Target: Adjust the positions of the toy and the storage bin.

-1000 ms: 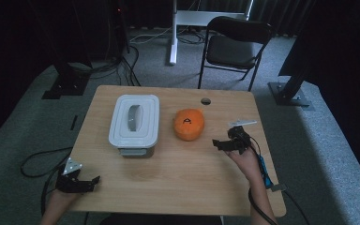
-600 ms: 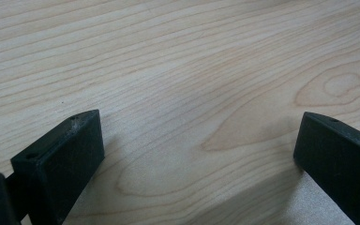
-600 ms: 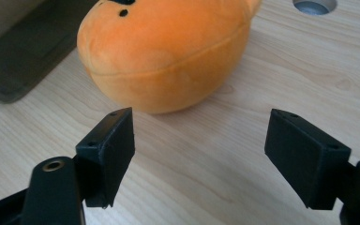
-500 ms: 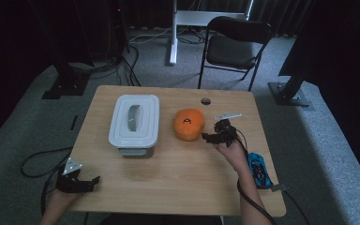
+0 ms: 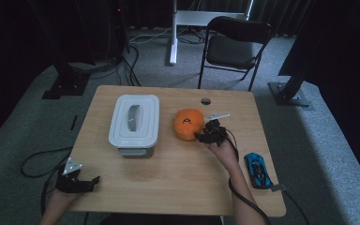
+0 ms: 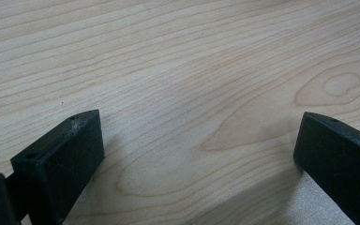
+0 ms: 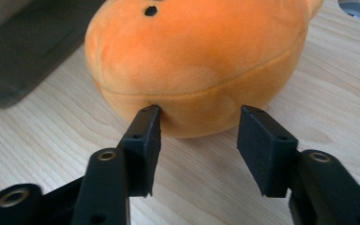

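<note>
An orange plush toy (image 5: 188,123) lies on the wooden table (image 5: 178,173), right of a white lidded container (image 5: 134,120). My right gripper (image 5: 201,136) is at the plush's right side. In the right gripper view its jaws stand open, tips touching the lower edge of the orange plush (image 7: 197,61), with a gap between them (image 7: 198,140). My left gripper (image 5: 93,180) rests at the table's front left corner, open over bare wood (image 6: 192,93), nothing between its jaws.
A blue toy car (image 5: 258,170) lies near the table's right edge. A round cable hole (image 5: 206,101) sits at the back of the table. A black folding chair (image 5: 234,47) stands behind the table. Cables trail on the carpet at left.
My right gripper has moved left and forward from beside the blue car up to the orange plush. The left gripper has stayed in place.
</note>
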Available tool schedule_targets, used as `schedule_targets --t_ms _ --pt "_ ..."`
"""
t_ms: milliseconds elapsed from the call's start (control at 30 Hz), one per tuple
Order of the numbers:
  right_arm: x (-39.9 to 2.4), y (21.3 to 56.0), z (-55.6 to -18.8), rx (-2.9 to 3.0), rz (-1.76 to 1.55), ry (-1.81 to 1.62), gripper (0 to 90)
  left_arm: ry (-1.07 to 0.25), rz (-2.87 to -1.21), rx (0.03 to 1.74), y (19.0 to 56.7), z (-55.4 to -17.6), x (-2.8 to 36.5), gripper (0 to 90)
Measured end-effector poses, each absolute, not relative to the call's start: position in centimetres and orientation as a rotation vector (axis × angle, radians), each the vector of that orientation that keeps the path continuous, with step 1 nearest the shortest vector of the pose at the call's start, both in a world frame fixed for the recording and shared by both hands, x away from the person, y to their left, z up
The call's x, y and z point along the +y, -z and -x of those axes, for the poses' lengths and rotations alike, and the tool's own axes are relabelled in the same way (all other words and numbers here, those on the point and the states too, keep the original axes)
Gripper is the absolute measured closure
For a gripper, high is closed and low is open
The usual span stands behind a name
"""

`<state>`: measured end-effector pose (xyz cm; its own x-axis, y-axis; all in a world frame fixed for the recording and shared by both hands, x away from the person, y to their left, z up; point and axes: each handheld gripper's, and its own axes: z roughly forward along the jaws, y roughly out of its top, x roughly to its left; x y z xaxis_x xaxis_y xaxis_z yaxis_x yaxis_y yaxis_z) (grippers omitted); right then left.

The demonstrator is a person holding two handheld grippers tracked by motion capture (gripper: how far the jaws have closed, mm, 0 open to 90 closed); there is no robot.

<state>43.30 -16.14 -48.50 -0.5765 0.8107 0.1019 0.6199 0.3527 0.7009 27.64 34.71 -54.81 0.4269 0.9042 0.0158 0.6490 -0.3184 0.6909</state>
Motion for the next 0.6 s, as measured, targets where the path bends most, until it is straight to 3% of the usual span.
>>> schedule_targets --t_ms 167,400,600 --pt "-15.5 48.2 -43.4 2.342 -1.262 -1.049 63.5 -0.543 -2.074 1.305 54.8 -27.6 34.7 2.3" --pt "-14.8 48.2 -43.1 2.346 -1.251 -1.074 87.3 -0.542 -2.075 1.305 54.8 -27.6 34.7 2.3" --pt "-13.6 48.2 -42.5 2.395 -1.192 -1.060 88.5 -0.543 -2.075 1.305 54.8 -27.6 34.7 2.3"
